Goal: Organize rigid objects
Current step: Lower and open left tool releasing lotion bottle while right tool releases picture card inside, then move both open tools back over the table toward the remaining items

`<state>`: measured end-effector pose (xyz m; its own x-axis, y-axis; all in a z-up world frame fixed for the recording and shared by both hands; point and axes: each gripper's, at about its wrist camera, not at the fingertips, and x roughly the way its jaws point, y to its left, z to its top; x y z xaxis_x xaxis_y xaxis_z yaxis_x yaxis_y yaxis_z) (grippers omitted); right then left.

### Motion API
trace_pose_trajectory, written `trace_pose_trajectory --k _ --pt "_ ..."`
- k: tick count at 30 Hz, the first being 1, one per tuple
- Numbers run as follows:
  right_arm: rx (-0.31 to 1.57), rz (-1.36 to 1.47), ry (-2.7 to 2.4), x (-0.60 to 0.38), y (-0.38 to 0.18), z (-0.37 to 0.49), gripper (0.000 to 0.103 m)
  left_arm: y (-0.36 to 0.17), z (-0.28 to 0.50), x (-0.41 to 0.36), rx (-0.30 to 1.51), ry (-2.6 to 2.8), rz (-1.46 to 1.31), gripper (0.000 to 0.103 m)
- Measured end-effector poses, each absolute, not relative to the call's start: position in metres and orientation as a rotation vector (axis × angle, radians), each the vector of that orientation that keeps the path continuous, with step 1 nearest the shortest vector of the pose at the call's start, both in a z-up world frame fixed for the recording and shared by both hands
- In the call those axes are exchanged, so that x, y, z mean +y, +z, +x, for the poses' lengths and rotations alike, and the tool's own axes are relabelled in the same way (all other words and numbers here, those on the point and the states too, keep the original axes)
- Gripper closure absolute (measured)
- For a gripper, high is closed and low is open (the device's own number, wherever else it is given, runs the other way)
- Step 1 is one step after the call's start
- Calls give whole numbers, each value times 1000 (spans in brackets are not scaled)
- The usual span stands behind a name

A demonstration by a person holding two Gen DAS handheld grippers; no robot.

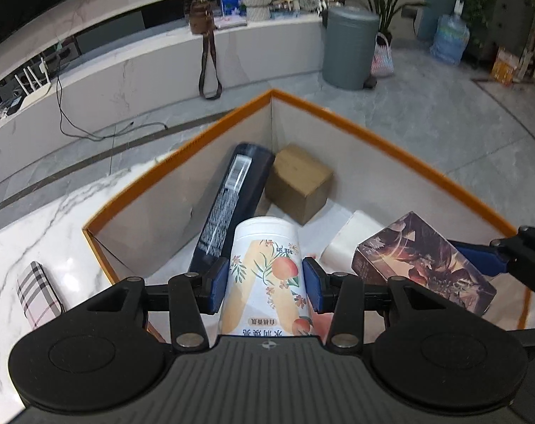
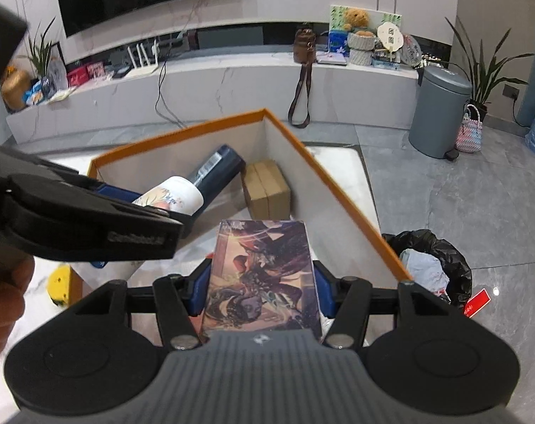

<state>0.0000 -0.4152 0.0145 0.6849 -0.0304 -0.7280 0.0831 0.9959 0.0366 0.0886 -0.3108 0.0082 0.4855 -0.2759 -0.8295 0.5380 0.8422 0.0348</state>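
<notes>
Placing step: left gripper (image 1: 263,284) clamps the peach-print canister (image 1: 265,268), right gripper (image 2: 260,288) clamps the illustrated box (image 2: 262,275), both inside the orange-rimmed bin (image 1: 373,137); next, lower and release.

The table (image 1: 37,219) looks like glossy white marble with grey veins. The orange-rimmed box (image 1: 373,137) has matt paperboard walls, and the small carton (image 1: 299,183) inside is plain brown cardboard. The peach-print canister (image 1: 263,268) is smooth, the illustrated box (image 2: 263,275) shiny.
</notes>
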Motion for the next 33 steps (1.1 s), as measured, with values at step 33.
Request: trace_pose_trajectory --k 33 --pt "807 49 -80 -404 18 5 41 10 91 -299 941 -527 244 59"
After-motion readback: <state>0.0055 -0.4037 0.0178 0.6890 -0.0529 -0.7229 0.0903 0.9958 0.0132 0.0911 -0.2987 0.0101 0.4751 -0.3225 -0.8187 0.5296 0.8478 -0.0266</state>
